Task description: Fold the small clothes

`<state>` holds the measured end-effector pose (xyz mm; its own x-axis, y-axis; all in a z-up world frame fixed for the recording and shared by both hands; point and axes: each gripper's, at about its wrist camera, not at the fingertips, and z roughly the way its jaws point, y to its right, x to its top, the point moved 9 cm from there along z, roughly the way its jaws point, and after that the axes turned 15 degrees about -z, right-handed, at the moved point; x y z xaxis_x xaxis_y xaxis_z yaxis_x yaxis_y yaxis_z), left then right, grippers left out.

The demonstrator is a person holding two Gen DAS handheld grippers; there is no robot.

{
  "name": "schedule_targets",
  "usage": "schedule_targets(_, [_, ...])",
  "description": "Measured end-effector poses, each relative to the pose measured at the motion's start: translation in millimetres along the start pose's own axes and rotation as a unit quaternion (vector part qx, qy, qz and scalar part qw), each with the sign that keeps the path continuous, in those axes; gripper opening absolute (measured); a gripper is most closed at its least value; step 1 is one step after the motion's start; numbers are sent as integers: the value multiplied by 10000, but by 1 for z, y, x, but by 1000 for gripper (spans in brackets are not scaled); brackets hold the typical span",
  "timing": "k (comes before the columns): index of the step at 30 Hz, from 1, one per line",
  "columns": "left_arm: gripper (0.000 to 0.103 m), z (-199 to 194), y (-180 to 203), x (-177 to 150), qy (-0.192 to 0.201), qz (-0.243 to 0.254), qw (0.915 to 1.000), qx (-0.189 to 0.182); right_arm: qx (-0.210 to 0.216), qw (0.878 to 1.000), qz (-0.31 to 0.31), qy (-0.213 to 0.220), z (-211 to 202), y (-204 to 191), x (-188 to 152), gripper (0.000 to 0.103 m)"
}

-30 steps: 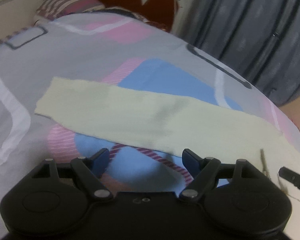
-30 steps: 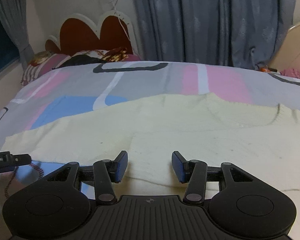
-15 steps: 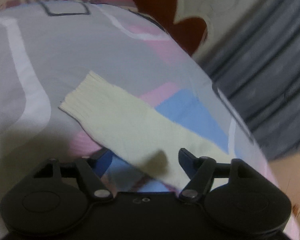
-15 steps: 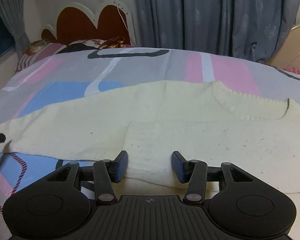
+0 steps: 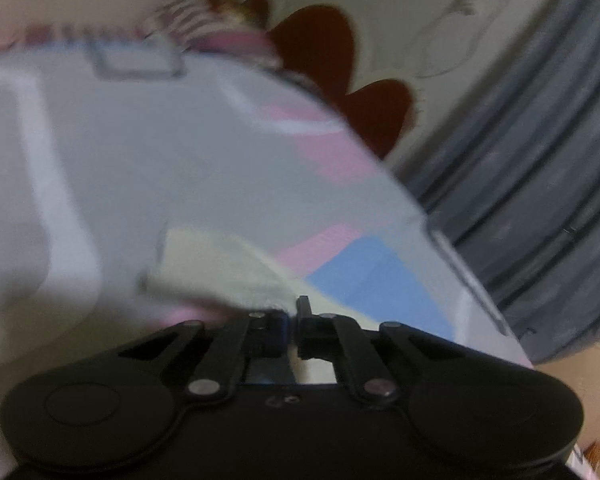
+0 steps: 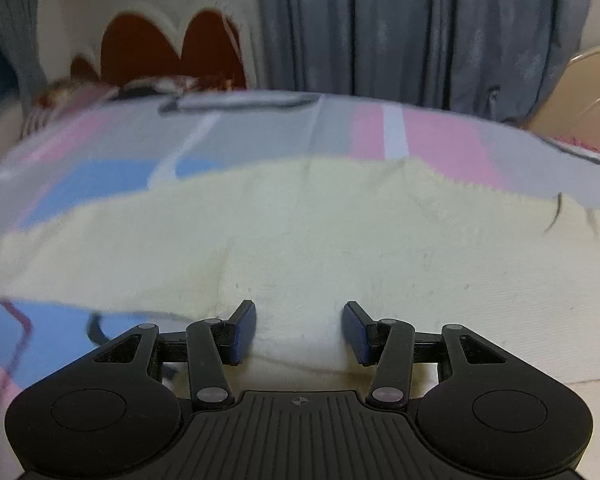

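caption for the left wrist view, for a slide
Left tongs shut on the cream sweater's sleeve atop the patterned bedspread.

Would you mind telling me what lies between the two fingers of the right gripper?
The pale yellow knitted sweater on the bed lies there; the right gripper stands open over its body, pads clear of it. The right wrist view shows this.
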<state>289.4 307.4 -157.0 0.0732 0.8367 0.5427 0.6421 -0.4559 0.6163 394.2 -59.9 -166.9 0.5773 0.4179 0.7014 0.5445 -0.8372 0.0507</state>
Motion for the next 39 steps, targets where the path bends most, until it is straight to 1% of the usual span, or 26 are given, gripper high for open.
schedule_targets(1, [3,-7,14,-1,20,224,9997,-133,15,10000,-26,-19,1,0,1,49])
schedule_targets(3, [3,-17,42,-8,-11,588,9975,-381,123,9998,169,-63,0,5,3,49])
schedule_targets(5, [3,-26,74,-21,-98,966,9929,-685,324,9983,491,39,-6,12,5,49])
schedule_targets(7, [3,-34,107,-41,-236,1318,9861,-982,445,9959,778,126,-15,20,4,49])
schedule_targets(9, [3,-39,139,-66,-450,1589,9778,-1287,472,9938,980,225,-25,30,3,49])
schedule_targets(12, [3,-47,185,-119,-878,2058,9598,-1695,420,9921,1138,328,-42,48,0,49])
schedule_targets(15, [3,-45,218,-176,-1308,2402,9417,-1961,249,9915,1202,426,-59,70,-6,49])
schedule_targets(16, [3,-43,229,-198,-1447,2553,9343,-2024,175,9913,1230,446,-65,78,-10,49])
schedule_targets(18, [3,-39,242,-234,-1706,2723,9236,-2089,67,9904,1310,441,-76,95,-20,49])
schedule_targets(19, [3,-38,246,-255,-1810,2839,9178,-2102,45,9896,1376,415,-80,104,-27,49])
schedule_targets(21, [4,-34,248,-286,-2016,3103,9058,-2063,73,9876,1521,379,-87,119,-40,49])
schedule_targets(23, [11,-26,245,-318,-2316,3446,8890,-1930,43,9862,1619,349,-93,132,-52,49])
schedule_targets(24, [21,-25,241,-327,-2363,3578,8841,-1858,7,9856,1658,332,-96,137,-56,49])
schedule_targets(25, [24,-27,236,-337,-2426,3698,8785,-1806,-12,9849,1704,321,-98,143,-61,49])
schedule_targets(26, [31,-27,233,-339,-2464,3749,8764,-1751,-13,9839,1758,311,-101,148,-65,49])
schedule_targets(27, [46,-30,231,-339,-2483,3746,8764,-1731,1,9831,1805,303,-103,151,-68,49])
schedule_targets(28, [70,-37,231,-338,-2449,3719,8789,-1708,30,9826,1830,303,-105,153,-70,49])
schedule_targets(29, [77,-41,232,-334,-2359,3695,8820,-1731,51,9824,1838,317,-107,154,-73,49])
schedule_targets(30, [81,-44,233,-328,-2233,3701,8837,-1797,59,9826,1826,326,-108,154,-74,49])
schedule_targets(31, [81,-50,234,-321,-2124,3743,8837,-1843,70,9830,1806,330,-110,152,-76,49])
schedule_targets(32, [81,-52,234,-317,-2098,3756,8839,-1832,98,9833,1784,337,-109,150,-75,49])
schedule_targets(33, [81,-51,235,-312,-2090,3723,8861,-1805,142,9838,1752,361,-110,148,-73,49])
schedule_targets(35, [82,-53,233,-292,-1983,3539,8973,-1742,222,9854,1640,404,-111,141,-69,49])
schedule_targets(37, [83,-51,223,-270,-1838,3368,9096,-1593,327,9874,1481,454,-111,130,-63,49])
schedule_targets(39, [83,-46,211,-251,-1678,3276,9188,-1425,432,9900,1253,489,-108,115,-54,49])
